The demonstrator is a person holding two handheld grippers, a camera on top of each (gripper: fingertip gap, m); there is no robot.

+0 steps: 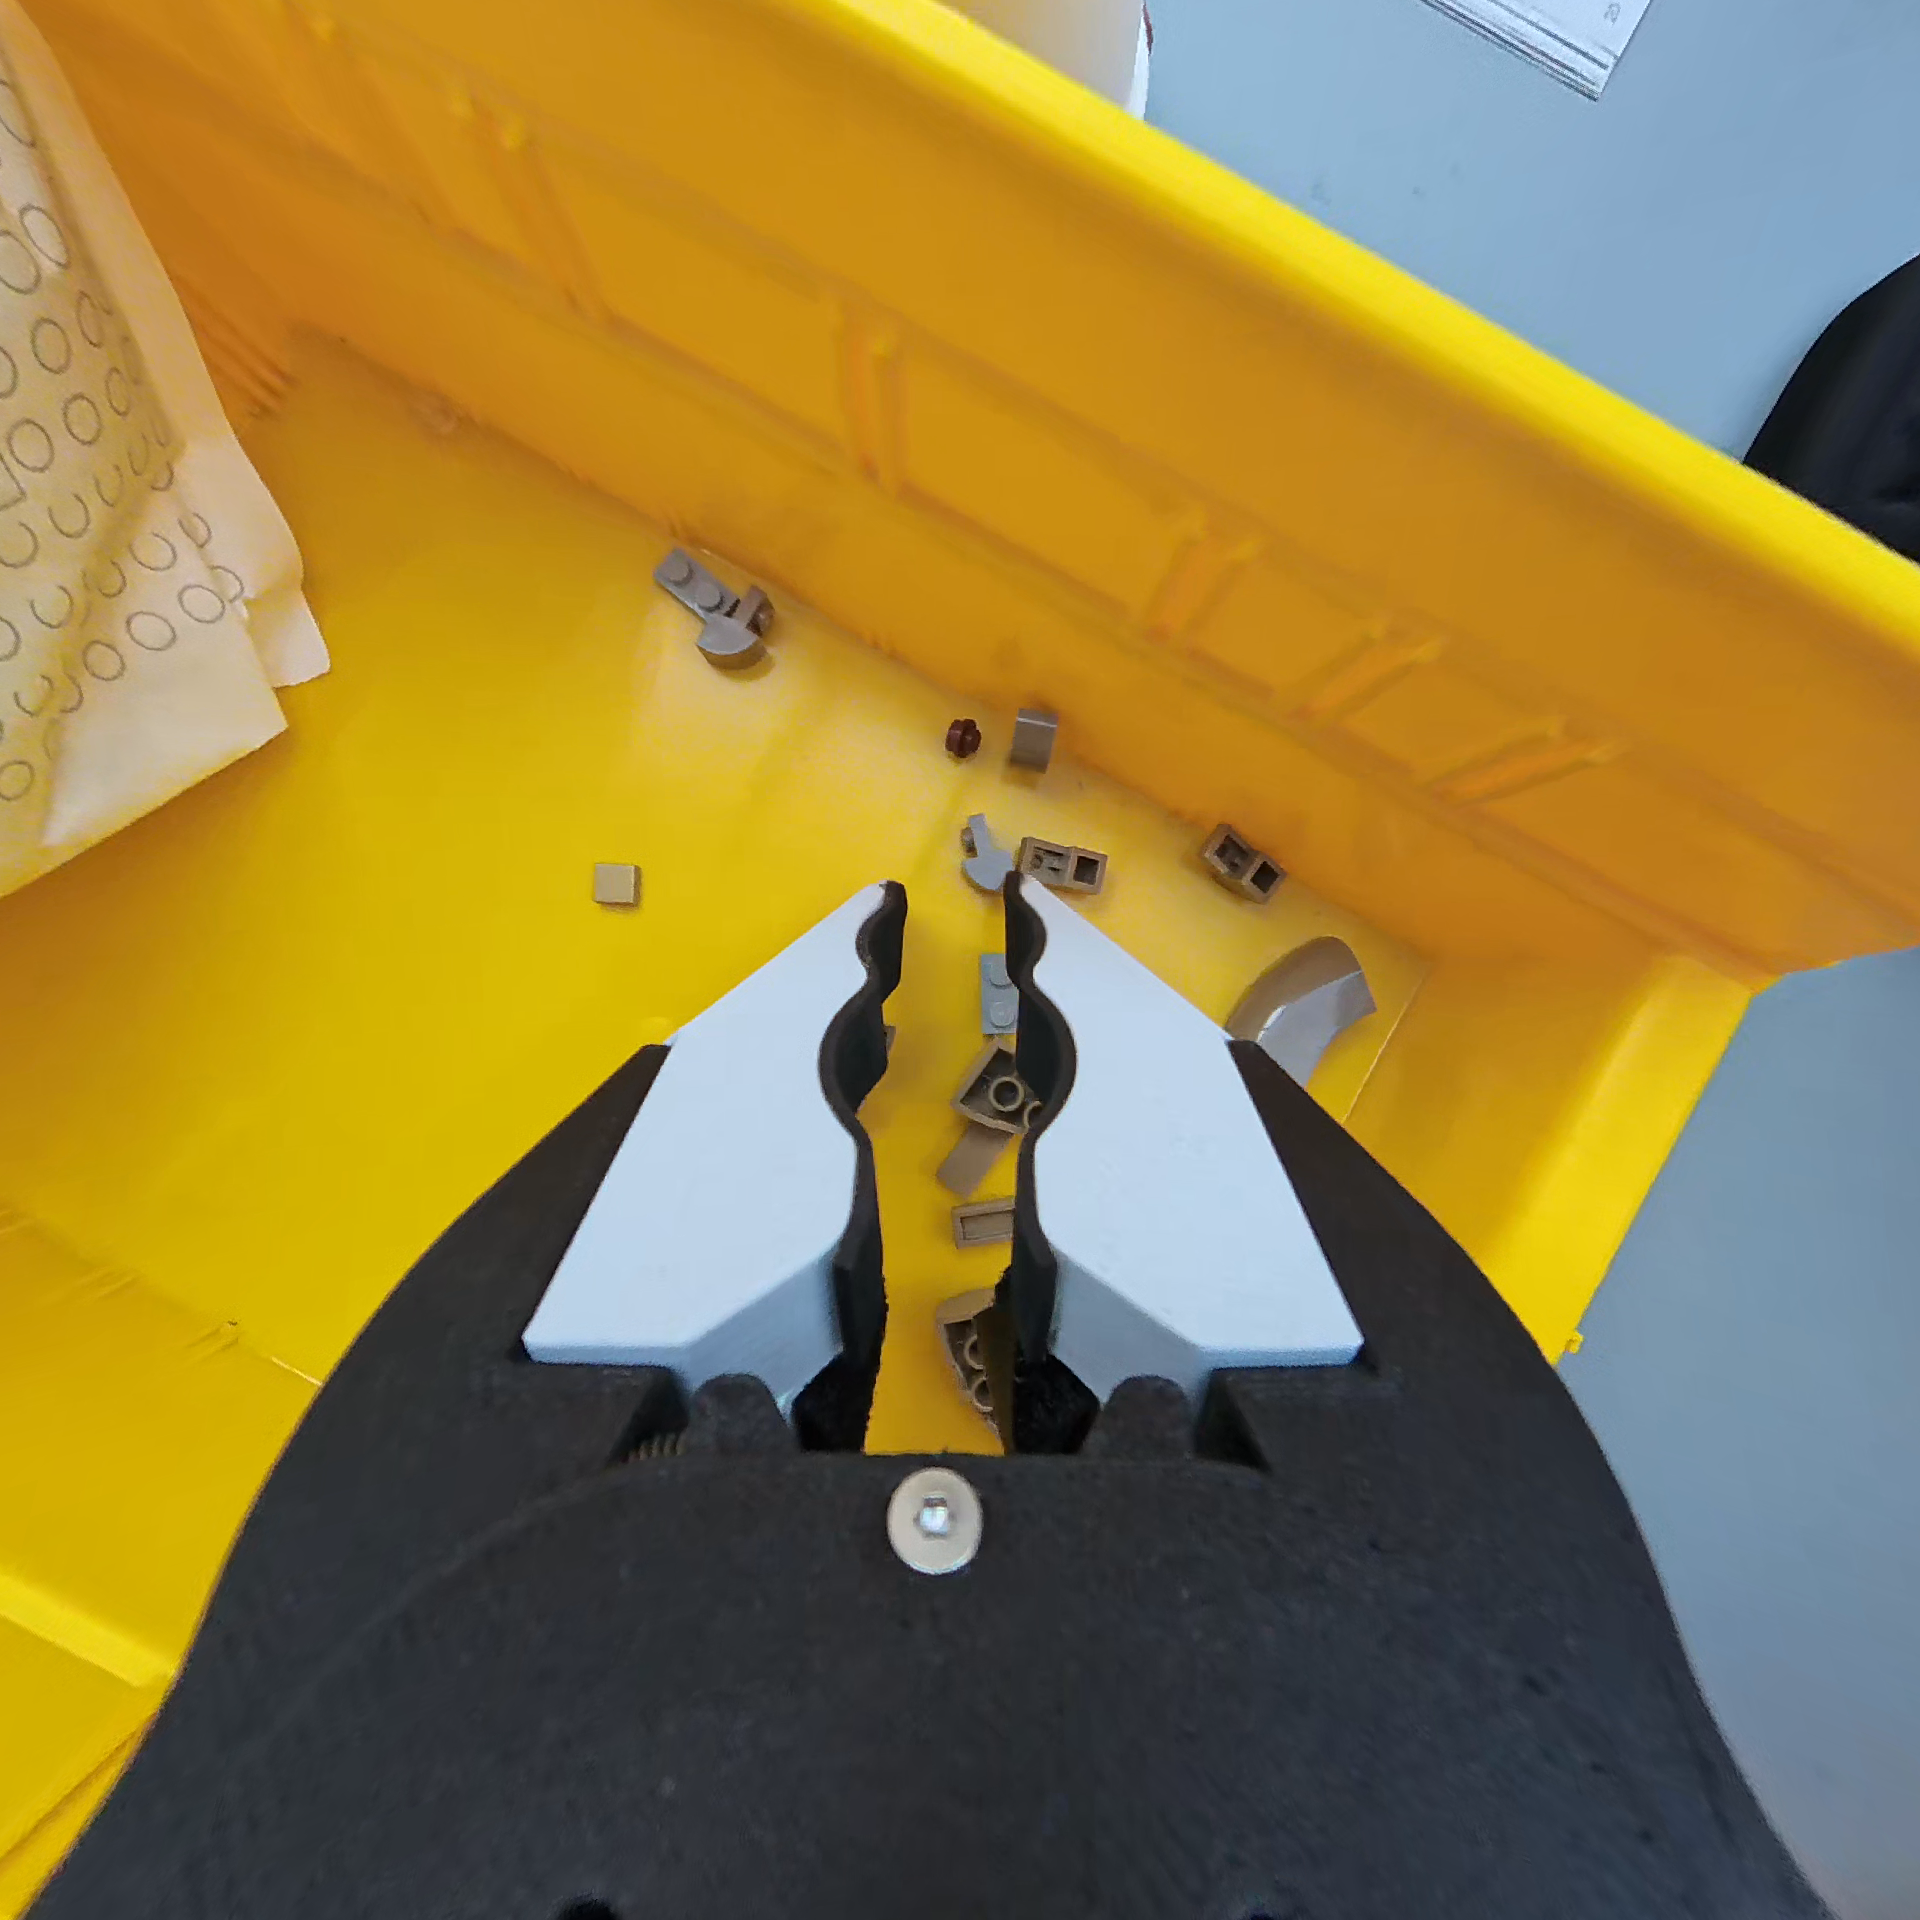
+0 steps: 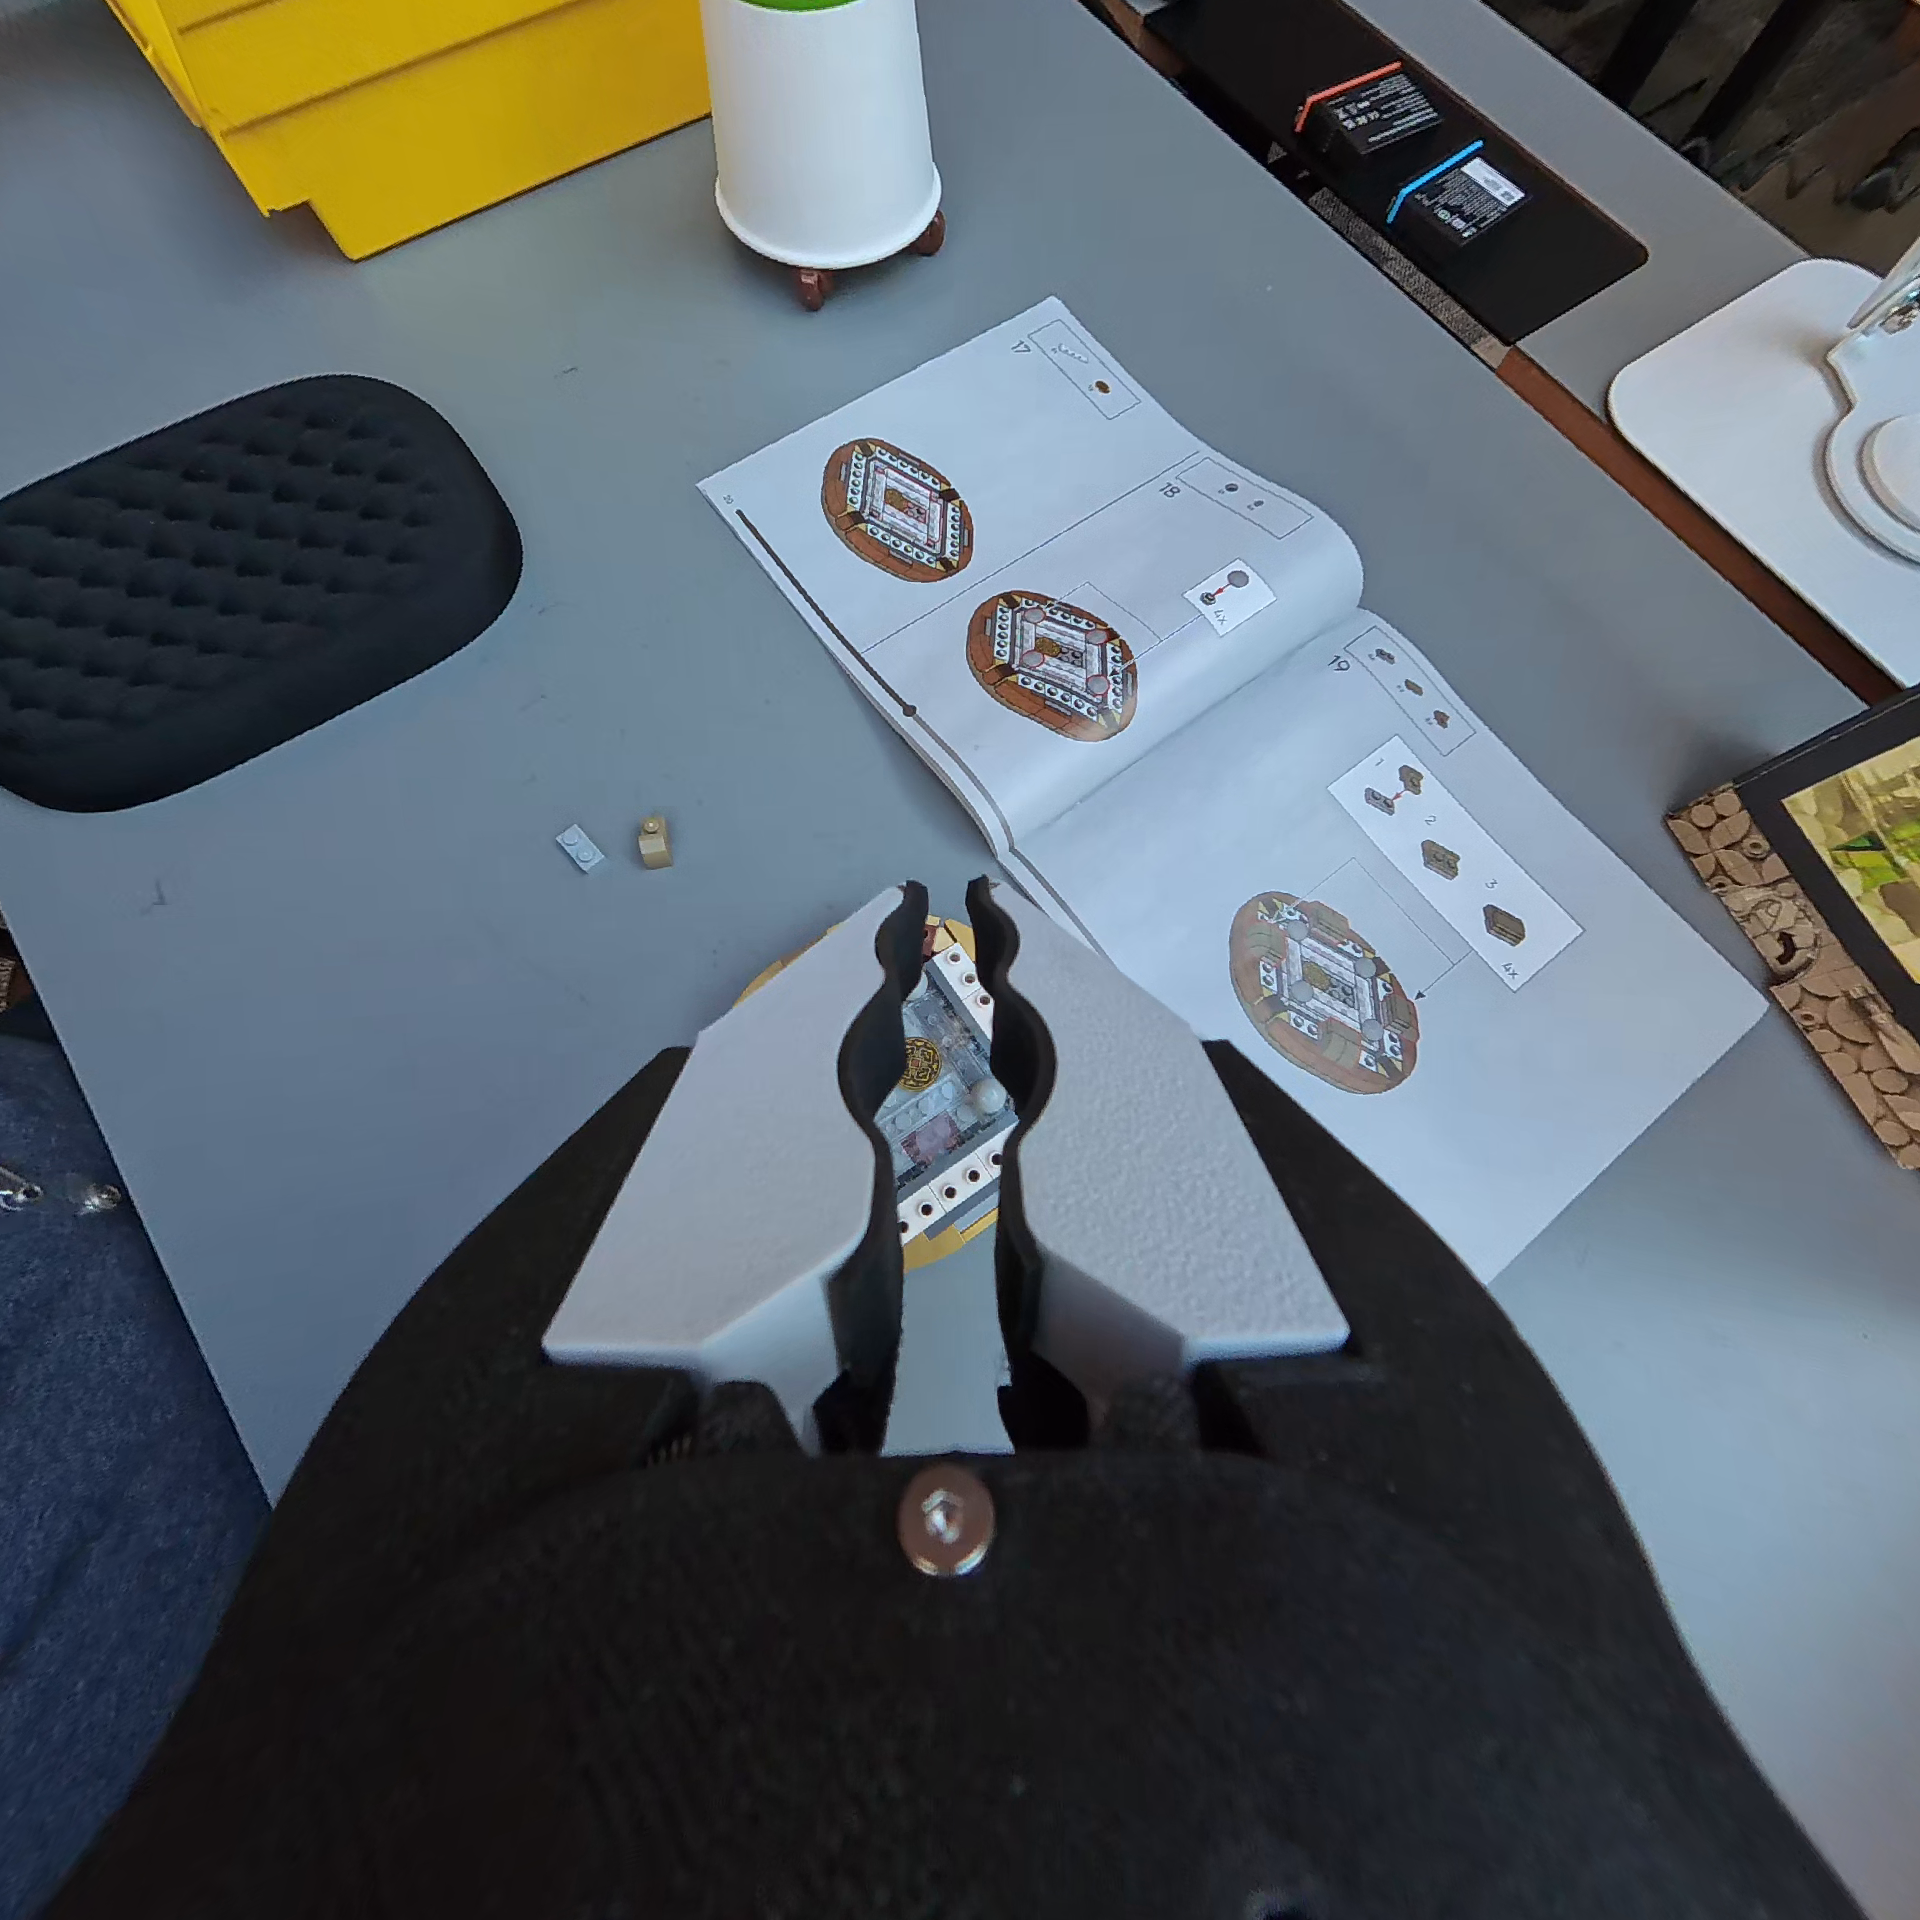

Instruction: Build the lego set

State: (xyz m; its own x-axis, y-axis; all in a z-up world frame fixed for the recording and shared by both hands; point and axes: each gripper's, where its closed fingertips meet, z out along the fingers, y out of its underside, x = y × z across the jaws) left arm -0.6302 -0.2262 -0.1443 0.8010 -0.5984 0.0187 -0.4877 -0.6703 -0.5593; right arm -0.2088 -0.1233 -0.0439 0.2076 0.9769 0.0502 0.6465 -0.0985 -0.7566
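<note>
My left gripper (image 1: 954, 894) is open and empty, low inside a yellow bin (image 1: 1039, 364). Loose pieces lie on the bin floor. A grey plate (image 1: 995, 992) and tan slopes (image 1: 997, 1091) show in the gap between the fingers. A tan brick (image 1: 1062, 864) lies just past the tips, with a dark red stud (image 1: 964, 737) farther off. My right gripper (image 2: 945, 888) hovers over the round Lego model (image 2: 940, 1081) on the grey table. Its jaws stand a narrow gap apart with nothing seen gripped. The fingers hide most of the model.
The open instruction booklet (image 2: 1195, 727) lies right of the model. A grey plate (image 2: 580, 847) and a tan piece (image 2: 654, 840) lie to the left, near a black padded mat (image 2: 229, 582). A white cylinder (image 2: 826, 135) stands behind. A patterned paper bag (image 1: 104, 520) sits in the bin. One gripper's finger ends stand about 45 cm off the other's. Between my right fingertips and the tan piece (image 2: 654, 840) there is roughly 15 cm.
</note>
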